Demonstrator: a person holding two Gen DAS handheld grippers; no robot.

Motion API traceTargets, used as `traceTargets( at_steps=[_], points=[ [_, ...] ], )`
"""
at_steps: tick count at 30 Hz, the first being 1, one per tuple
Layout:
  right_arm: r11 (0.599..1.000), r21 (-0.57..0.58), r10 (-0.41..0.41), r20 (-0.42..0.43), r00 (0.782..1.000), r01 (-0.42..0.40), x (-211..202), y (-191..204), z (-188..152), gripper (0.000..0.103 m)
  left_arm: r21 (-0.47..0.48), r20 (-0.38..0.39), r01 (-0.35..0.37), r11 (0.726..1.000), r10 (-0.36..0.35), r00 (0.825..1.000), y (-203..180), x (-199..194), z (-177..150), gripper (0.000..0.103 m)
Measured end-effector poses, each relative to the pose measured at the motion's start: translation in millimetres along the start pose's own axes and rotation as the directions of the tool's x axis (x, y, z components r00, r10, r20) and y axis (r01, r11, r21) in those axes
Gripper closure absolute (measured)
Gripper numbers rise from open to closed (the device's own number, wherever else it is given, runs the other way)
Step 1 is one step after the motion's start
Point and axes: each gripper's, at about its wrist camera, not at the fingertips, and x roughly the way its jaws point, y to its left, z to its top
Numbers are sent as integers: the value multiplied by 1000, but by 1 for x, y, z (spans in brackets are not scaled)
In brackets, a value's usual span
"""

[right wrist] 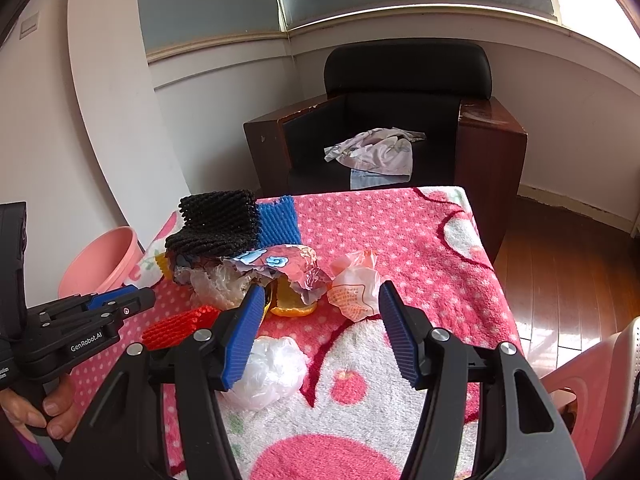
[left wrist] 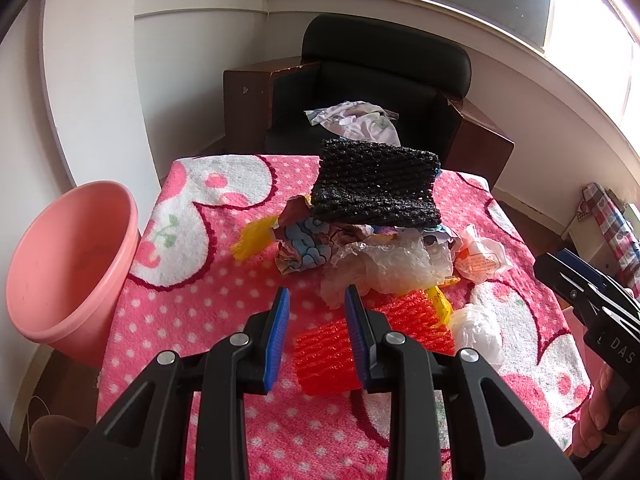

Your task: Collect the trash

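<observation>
Overhead, the left gripper [left wrist: 317,312] hung above the near part of the desk [left wrist: 192,292], which was covered by a pink polka-dot towel; its blue-padded jaws stood spread with nothing between them touching. Directly beneath and just ahead of it lay a red foam net sleeve [left wrist: 360,340], its near end showing between the jaws. Ahead of that gripper sat the trash heap: a crinkled clear plastic bag [left wrist: 384,264], a crumpled printed wrapper [left wrist: 308,248], and a black foam net [left wrist: 376,188] draped on top. A yellow foam net [left wrist: 254,238] stuck out ahead and to the left. Left of the gripper, off the desk's edge, a pink plastic basin [left wrist: 72,272] was tilted with its opening toward the desk.

The right gripper [right wrist: 320,300] was likewise spread wide and empty. Just ahead between its jaws lay a crumpled white-and-orange wrapper [right wrist: 354,290]; below its left finger sat a scrunched white plastic bag [right wrist: 274,372]. A blue foam net [right wrist: 278,220] showed behind the black one. Beyond the desk stood a black armchair [right wrist: 404,80] with a cloth [right wrist: 376,152] on its seat.
</observation>
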Motion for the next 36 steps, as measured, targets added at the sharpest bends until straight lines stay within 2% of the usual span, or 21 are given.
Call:
traceTargets(
  at_steps=[36],
  points=[
    [1000, 5, 4, 8, 1000, -4, -4, 0, 0, 43, -8, 3, -4, 1000, 4, 1000, 0, -5, 0, 75]
  ],
)
